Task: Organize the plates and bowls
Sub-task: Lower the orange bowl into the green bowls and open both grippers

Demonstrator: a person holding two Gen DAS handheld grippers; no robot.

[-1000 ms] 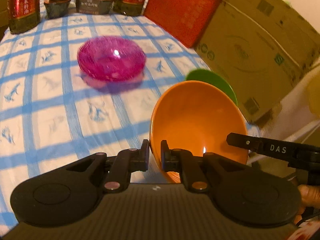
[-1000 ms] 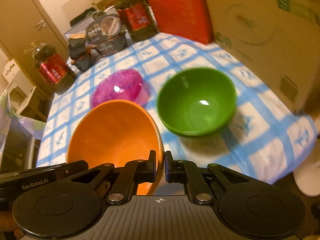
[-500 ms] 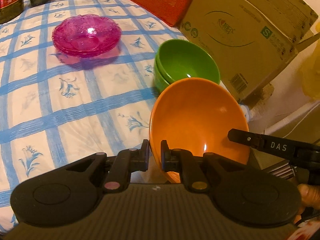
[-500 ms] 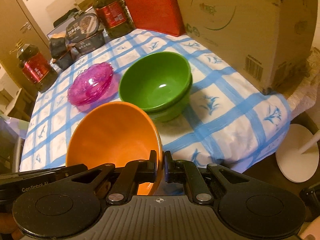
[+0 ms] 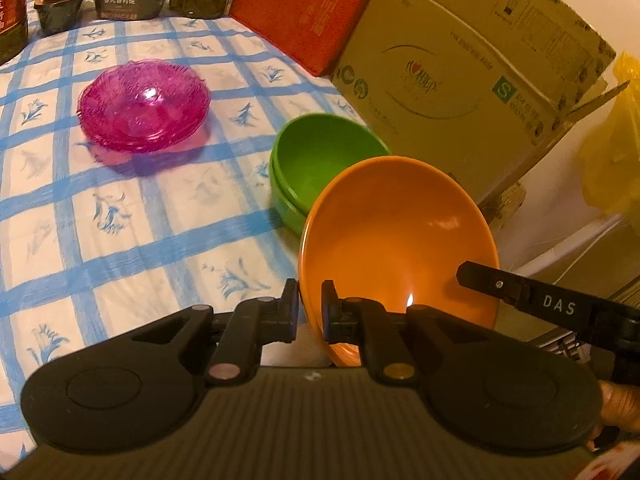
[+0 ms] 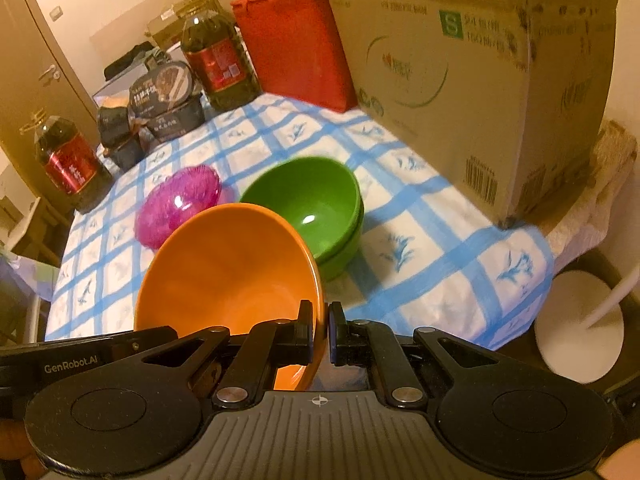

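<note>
My worry is the orange bowl (image 5: 396,236) slipping or twisting — each pair of jaws pinches only a thin bit of rim, and it could knock the green bowls (image 6: 308,208) on the bench (image 5: 120,216). My left gripper (image 5: 310,312) is clamped on its left rim, my right gripper (image 6: 319,332) on its right — the bowl hangs tilted between them, just short of the green stack.

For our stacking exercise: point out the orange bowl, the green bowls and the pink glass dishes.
orange bowl (image 5: 400,232), left wrist view, inner wall.
green bowls (image 6: 308,196), right wrist view, inside of top bowl.
pink glass dishes (image 5: 144,106), left wrist view, centre.
</note>
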